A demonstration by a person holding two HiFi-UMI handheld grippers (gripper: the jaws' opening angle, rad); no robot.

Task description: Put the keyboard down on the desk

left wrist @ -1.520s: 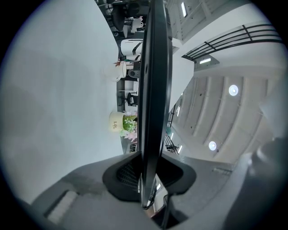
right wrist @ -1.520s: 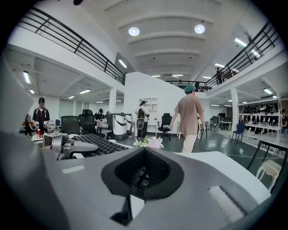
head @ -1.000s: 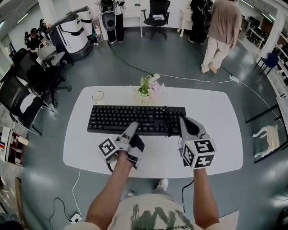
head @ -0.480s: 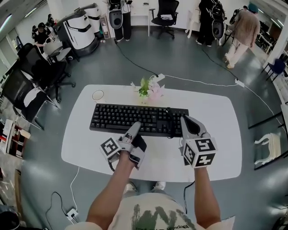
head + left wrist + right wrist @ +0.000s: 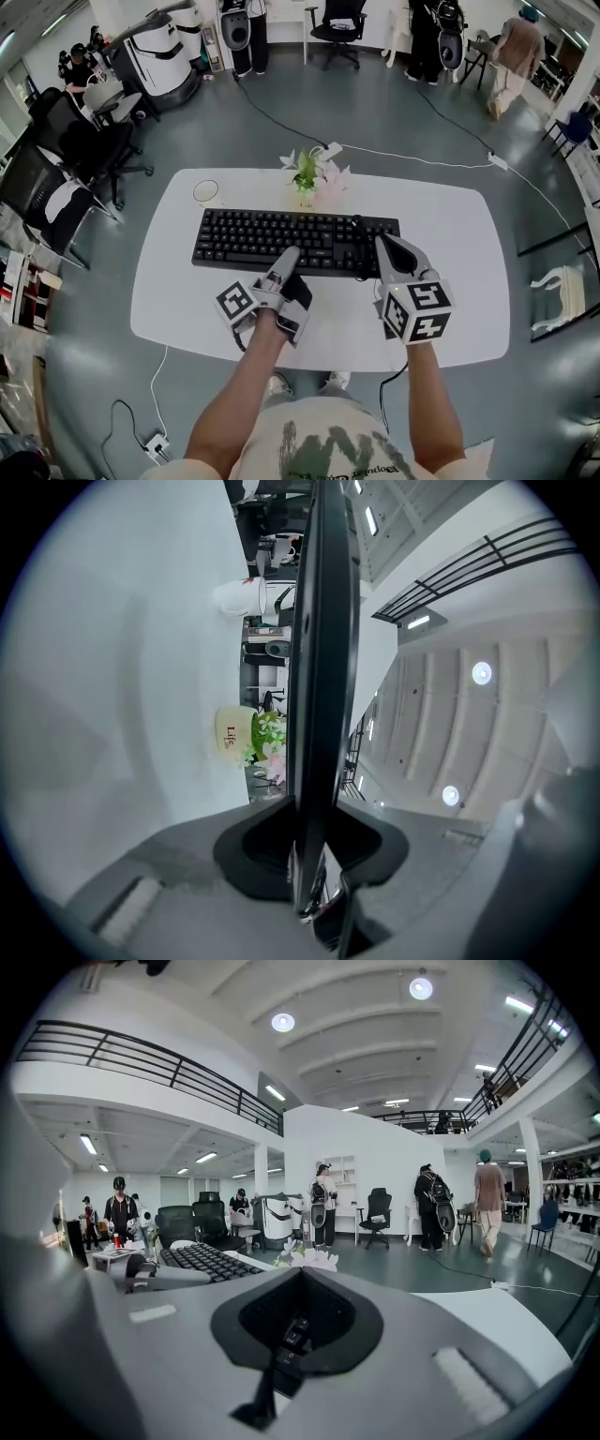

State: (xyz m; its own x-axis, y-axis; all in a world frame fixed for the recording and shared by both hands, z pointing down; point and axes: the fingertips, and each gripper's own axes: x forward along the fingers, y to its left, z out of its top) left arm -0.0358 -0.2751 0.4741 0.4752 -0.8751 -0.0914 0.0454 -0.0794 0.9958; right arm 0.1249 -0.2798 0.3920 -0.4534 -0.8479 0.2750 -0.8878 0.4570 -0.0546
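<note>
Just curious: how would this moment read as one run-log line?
left gripper: shut on keyboard front edge | right gripper: at keyboard's right end, grip unclear | desk: beneath keyboard

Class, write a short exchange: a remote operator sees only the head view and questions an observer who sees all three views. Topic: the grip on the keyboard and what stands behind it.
Operator: Is the left hand-held gripper actually holding the keyboard?
Observer: Yes. Its own view shows the keyboard's edge clamped between both jaws.
Operator: What do the flowers behind it stand in?
Observer: The left gripper view shows a pale yellow pot with dark lettering on its side.
</note>
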